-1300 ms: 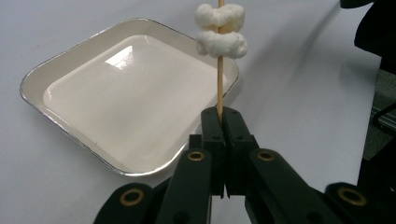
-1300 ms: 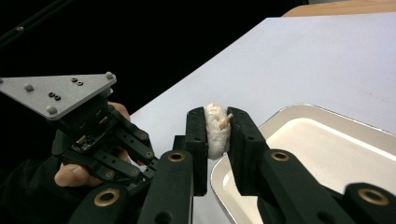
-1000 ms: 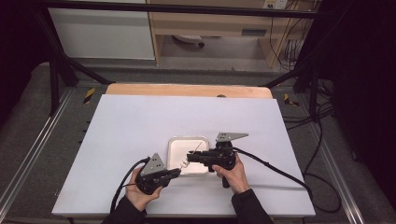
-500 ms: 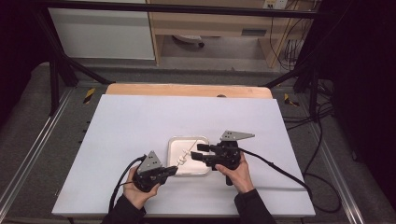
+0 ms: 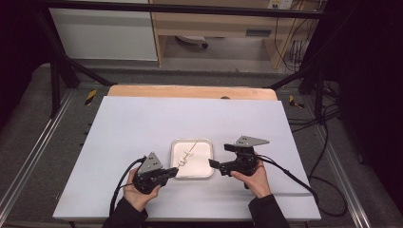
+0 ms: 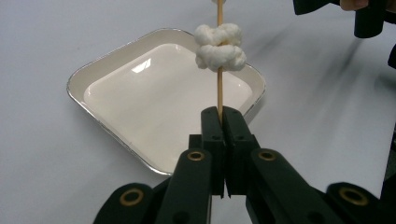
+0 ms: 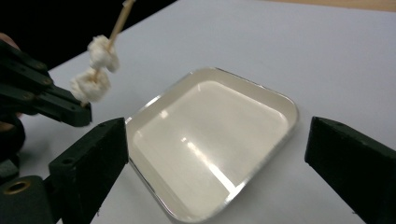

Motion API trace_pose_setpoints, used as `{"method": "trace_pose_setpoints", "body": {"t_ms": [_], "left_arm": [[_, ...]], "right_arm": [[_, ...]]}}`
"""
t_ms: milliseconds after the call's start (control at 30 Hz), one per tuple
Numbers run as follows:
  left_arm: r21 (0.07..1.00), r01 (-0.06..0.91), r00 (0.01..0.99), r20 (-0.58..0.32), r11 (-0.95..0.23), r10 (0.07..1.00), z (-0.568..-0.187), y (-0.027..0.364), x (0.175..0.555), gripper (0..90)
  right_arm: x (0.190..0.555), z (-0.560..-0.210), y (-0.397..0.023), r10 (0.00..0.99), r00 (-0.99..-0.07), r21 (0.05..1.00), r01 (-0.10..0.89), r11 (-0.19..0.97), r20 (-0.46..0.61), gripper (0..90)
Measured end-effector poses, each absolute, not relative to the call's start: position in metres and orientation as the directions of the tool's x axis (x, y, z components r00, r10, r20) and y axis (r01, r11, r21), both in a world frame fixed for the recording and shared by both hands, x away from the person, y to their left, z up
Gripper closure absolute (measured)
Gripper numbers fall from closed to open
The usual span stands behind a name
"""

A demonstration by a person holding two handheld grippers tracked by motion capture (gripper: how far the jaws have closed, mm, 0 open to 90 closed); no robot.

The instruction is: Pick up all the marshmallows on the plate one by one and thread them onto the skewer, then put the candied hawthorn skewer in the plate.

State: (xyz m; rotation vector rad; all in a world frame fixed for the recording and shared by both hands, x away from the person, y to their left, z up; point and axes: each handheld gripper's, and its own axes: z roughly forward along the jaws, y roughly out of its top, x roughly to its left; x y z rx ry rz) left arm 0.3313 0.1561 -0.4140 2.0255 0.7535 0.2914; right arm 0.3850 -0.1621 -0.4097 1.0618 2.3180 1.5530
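A thin wooden skewer [image 6: 219,88] carries two white soft lumps [image 6: 219,46] and slants up over a shallow white tray [image 5: 199,165]. My left gripper [image 6: 223,116] is shut on the skewer's lower end, at the tray's near-left corner [image 5: 173,172]. My right gripper [image 5: 219,155] stands at the tray's right edge. Its jaws have just been opening and now stand wide apart [image 7: 217,135] with nothing held between them. From the right gripper view the lumps [image 7: 95,70] and skewer [image 7: 119,21] stand at the upper left, above the left gripper's jaws [image 7: 70,109].
The tray's silver rim [image 7: 289,107] encloses a bare glossy inside. It rests near the front of a white tabletop [image 5: 142,128] with a wooden strip [image 5: 190,91] along the far edge. Cables trail from both grippers toward the front and right.
The right gripper has drawn away from the skewer, rightward to the tray's right edge, and its jaws have spread apart. The left gripper and skewer have stayed in place.
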Motion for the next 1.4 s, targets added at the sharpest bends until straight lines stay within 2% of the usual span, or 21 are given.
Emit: {"method": "trace_pose_setpoints", "body": {"t_ms": [233,767,1400], "left_arm": [[0.827,0.406,0.779,-0.091,-0.388,0.620,-0.413,0.158,0.333,88.3],[0.804,0.445,0.756,-0.101,-0.395,0.647,-0.403,0.158,0.345,88.3],[0.766,0.502,0.713,-0.102,-0.402,0.694,-0.402,0.143,0.371,88.3]], "right_arm": [[0.383,-0.422,-0.182,0.670,-0.712,0.836,0.486,0.255,0.210,1.4],[0.368,-0.444,-0.229,0.702,-0.703,0.814,0.470,0.342,0.111,0.7],[0.360,-0.452,-0.246,0.708,-0.696,0.808,0.481,0.341,0.115,0.9]]}}
